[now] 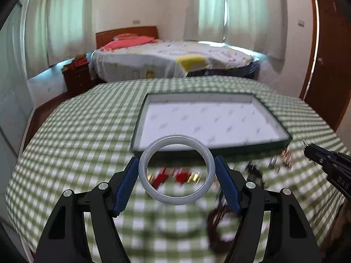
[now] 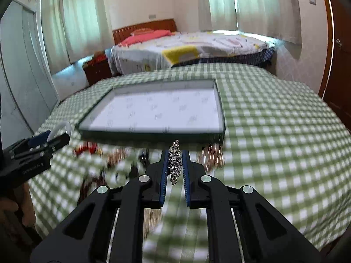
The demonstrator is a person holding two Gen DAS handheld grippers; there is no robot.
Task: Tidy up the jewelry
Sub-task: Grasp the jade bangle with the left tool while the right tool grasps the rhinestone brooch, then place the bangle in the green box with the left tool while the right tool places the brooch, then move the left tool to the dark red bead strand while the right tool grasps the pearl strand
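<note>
**Both tools loaded above the counter, tray ahead**

Left tool: blue pads spread wide and pressed on the outer sides of a pale grey-white bangle. The bangle is clear of the cloth, its opening facing the left wrist camera, so the ring's axis runs roughly along the tool's pointing line. Seen through it: blurred red-and-gold pieces lying on the cloth below.

Right tool: pads closed almost fully on a rhinestone piece, a narrow strip of clear faceted stones. Its long axis runs along the fingers, pointing away from the camera toward the tray; the far end sticks out past the fingertips. It is lifted off the cloth.

Writing: the right tool's body shows white letters in the left view, partly cut off and not legible; the left tool's body carries a small white label in the right view, too blurred to read. The tray's liner has a repeating faint grey mark, unreadable.

Tray: shallow, rectangular, dark green rim, white liner, nothing seen inside. Its near edge lies just beyond both tools, long side across the view.

Counter: green-and-white check cloth. More jewellery lies blurred between tools and tray. Open cloth extends right of the tray to the counter's edge; a narrower strip lies to its left.
</note>
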